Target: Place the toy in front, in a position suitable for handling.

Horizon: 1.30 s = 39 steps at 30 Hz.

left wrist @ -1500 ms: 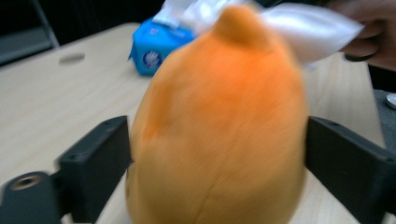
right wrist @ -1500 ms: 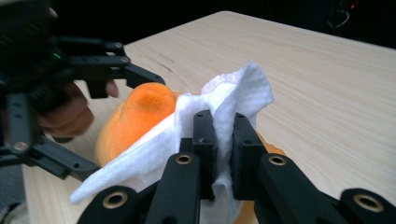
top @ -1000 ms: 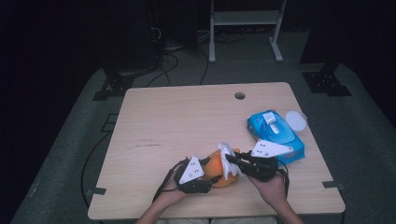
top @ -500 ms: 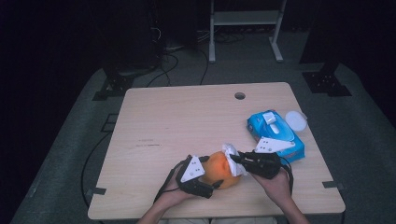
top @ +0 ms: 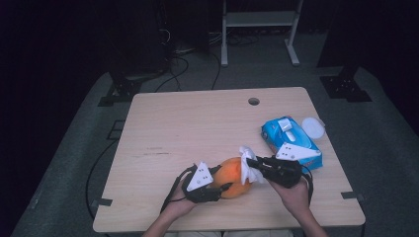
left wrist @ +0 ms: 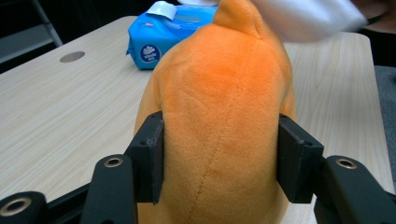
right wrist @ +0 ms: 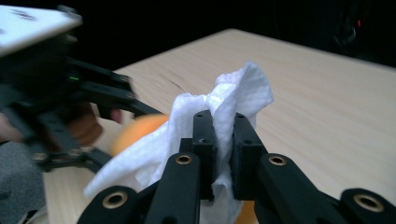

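On the table (top: pixel 197 123), near its front edge, the left gripper (left wrist: pixel 219 158) has just been closing and is clamping the orange plush toy (top: pixel 232 175) between its jaws. The right gripper (right wrist: pixel 223 140) is pinching a white wipe (right wrist: pixel 224 100) tight, pressing it on the toy's top; blue wipe pack (top: pixel 291 140) sitting nearby.

The left tongs (top: pixel 228 186) were matte black, topped with a grey three-cornered plate dotted with small dark holes. The right tongs (top: pixel 250 162) matched, plate and all. Black cables looped back from both. Up close, each jaw arm carried brass-ringed screw holes, and the square black pads (left wrist: pixel 150 156) showed tiny screws. Forearms came in bare, no sleeves.
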Tool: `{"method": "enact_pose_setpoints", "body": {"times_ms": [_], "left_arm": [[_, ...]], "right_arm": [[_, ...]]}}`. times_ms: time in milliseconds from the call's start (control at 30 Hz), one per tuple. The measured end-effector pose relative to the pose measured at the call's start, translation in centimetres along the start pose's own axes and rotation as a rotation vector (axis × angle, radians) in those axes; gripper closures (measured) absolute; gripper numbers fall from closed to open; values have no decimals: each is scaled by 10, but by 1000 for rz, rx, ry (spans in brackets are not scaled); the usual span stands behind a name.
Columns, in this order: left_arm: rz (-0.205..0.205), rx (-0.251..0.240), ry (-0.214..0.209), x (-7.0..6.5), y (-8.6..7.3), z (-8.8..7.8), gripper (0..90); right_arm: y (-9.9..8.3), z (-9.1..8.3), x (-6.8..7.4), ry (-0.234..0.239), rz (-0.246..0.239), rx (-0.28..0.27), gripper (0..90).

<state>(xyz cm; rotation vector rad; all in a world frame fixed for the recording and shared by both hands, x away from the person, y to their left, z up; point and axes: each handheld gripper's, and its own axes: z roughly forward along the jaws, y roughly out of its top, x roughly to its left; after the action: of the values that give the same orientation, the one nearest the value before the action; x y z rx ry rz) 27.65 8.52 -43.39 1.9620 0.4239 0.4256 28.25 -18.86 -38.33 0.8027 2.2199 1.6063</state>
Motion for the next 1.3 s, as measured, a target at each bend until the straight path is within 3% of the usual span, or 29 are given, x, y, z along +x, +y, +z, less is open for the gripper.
{"method": "enact_pose_setpoints", "body": {"times_ms": [133, 167, 300, 467, 500, 567, 633, 700, 833, 900, 1067, 1133, 1233, 1300], "left_arm": [[-3, -8, -10, -1, 3, -3, 453], [-1, -5, -9, -2, 3, -5, 457], [-7, -13, -14, -2, 2, -3, 443], [-56, -11, 5, 4, -1, 6, 148], [-73, -9, -5, 6, -3, 7, 130], [-82, -11, -16, 8, -5, 7, 133], [-72, -9, -19, 7, -4, 7, 208], [-63, -4, -7, 4, -4, 7, 278], [-53, -16, 7, 0, 1, 5, 383], [-43, -12, 3, 0, 2, 2, 415], [-29, -37, -7, -2, 7, -3, 427], [-33, -39, -4, -2, 6, -1, 378], [-39, -35, 11, 2, 3, 3, 201], [-68, -19, 2, 6, -1, 5, 118]], "right_arm": [[5, 7, 20, -2, -96, 26, 819], [3, 9, 20, -11, -98, 42, 820], [-7, 14, 6, -9, -26, 70, 820], [-10, 16, 2, -46, -33, 93, 820], [-10, 15, 0, -46, -29, 93, 820], [-11, 15, -1, -49, -19, 94, 820], [-11, 16, -1, -53, -19, 96, 820], [-10, 16, 3, -59, -31, 91, 820], [-5, 19, 17, -5, -68, 77, 820], [-4, 22, 21, -20, -96, 89, 820], [-10, 19, 5, -16, -26, 93, 820], [-12, 20, 1, -16, -13, 98, 820], [-13, 21, 1, -25, -15, 107, 820], [-13, 21, -1, -33, -13, 110, 820]]}}
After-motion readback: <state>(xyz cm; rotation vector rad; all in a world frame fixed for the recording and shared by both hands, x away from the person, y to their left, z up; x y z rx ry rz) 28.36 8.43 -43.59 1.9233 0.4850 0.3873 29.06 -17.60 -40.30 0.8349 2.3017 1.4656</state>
